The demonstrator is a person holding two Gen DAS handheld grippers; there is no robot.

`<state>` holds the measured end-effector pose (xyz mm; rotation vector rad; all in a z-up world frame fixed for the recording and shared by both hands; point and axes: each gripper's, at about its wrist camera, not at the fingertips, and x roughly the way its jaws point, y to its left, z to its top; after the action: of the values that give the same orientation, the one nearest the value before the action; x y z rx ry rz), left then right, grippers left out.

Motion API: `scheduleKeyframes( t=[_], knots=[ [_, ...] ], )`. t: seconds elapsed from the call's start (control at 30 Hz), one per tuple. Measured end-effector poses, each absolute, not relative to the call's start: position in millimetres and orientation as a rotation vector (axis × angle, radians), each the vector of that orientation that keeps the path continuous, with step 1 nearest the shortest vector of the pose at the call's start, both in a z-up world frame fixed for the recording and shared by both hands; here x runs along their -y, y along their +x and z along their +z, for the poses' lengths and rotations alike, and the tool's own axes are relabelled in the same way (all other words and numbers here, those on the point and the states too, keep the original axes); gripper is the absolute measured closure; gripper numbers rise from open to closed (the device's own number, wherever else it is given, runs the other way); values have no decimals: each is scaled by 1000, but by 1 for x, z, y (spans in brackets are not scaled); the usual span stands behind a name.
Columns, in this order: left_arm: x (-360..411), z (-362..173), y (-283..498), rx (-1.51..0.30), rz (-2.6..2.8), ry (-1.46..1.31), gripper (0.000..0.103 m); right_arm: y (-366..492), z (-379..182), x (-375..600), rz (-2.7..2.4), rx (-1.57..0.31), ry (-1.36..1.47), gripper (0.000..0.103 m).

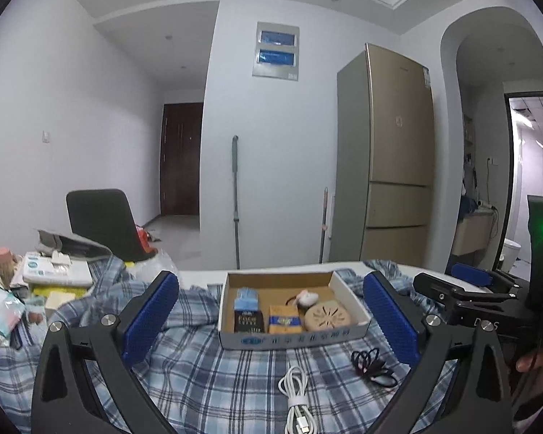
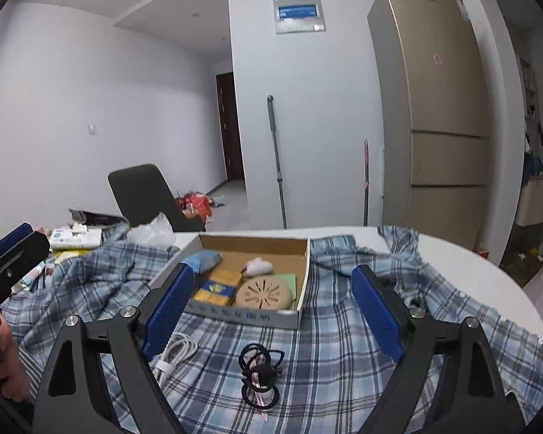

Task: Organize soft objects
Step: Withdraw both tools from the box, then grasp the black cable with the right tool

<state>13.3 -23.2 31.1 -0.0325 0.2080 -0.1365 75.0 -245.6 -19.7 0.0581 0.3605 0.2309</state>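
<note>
Both grippers hover above the plaid shirt (image 1: 206,361) spread over the table. My left gripper (image 1: 271,322) has its blue pads spread wide, nothing between them; my right gripper (image 2: 271,311) likewise stands apart and empty. The cardboard box (image 1: 293,340) sits on the shirt straight ahead, holding a blue sock (image 1: 246,298), small packets and a round tan disc (image 1: 328,315). Nearer me lie a coiled white cable (image 1: 296,390) and a black hair-tie bundle (image 2: 260,372), just beside each other on the cloth.

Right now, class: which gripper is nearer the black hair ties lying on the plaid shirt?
Right. The right gripper is centred over the black hair ties; the left gripper sits to their left, above the white cable.
</note>
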Motion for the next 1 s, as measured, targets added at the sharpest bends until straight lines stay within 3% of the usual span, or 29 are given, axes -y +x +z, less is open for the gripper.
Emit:
scheduleKeyframes(
  t=[0.33,1.0],
  knots=[
    [32,-15,37,-328,-153,22,0,88,-45,244,216,-413,37,15],
    [21,-15,39,-345,-94,-17,0,102,-63,232,265,-540,-3,15]
  ],
)
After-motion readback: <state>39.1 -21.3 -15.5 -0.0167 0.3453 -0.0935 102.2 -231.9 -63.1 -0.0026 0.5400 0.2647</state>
